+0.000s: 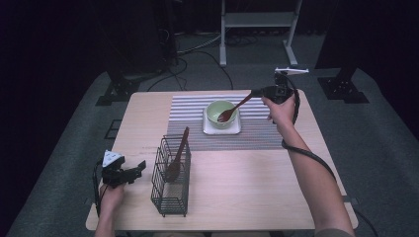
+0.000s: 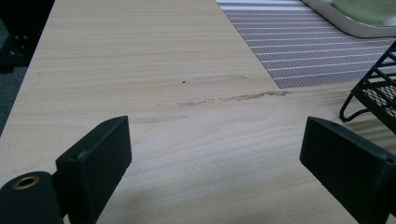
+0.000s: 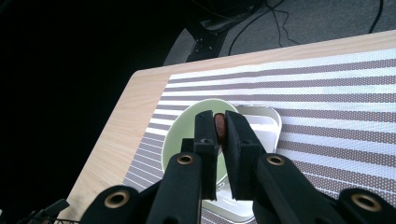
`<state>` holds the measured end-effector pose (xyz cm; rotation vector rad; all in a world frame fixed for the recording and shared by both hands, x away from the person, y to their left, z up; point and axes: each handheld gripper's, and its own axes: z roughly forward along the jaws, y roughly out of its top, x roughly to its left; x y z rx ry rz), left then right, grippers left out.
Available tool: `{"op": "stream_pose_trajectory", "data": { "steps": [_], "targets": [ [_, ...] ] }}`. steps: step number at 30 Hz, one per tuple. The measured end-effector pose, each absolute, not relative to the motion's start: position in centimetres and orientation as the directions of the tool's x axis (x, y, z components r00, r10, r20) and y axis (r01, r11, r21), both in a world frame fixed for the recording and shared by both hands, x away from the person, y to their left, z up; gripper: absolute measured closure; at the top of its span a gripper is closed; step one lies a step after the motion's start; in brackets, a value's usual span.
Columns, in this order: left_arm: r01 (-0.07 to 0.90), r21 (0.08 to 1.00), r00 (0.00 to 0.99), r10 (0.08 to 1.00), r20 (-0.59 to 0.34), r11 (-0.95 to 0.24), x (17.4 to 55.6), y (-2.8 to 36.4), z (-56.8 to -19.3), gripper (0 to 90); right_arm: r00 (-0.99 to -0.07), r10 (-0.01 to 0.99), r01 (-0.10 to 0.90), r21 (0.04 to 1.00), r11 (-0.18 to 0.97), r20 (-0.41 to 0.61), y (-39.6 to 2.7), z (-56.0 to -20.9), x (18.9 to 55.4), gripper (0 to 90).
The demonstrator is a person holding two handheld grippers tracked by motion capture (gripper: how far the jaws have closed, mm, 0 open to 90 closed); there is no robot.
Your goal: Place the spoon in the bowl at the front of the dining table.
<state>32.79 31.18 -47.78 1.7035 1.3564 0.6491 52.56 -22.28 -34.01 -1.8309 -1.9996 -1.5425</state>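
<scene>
Looks like a lab or recording studio, not a home. Dark curtained surroundings, grey carpet [image 1: 385, 143], loose cables [image 1: 197, 54] on the floor, black stand feet [image 1: 116, 91] and a white metal frame [image 1: 259, 22] behind a lone wooden table [image 1: 257, 182]. Kitchen props staged on it: striped mat [image 1: 257, 133], bowl [image 1: 220, 111] on tray [image 1: 207, 129], wire rack [image 1: 170, 192].

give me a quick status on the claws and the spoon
Right claw shut on red spoon, its head in green bowl. Left claw open, idle by wire rack. Nothing in the way.
</scene>
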Motion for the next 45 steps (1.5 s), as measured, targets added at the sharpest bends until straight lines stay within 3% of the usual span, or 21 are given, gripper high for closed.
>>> {"op": "stream_pose_trajectory", "data": {
  "steps": [45],
  "targets": [
    [0.516,0.855,0.277,0.955,-0.109,-0.052,32.8,31.2,-47.8,8.3,-0.23,0.725,0.809,0.542,-0.229,0.649,-22.9,-38.9,53.7,82.8]
  ]
}}
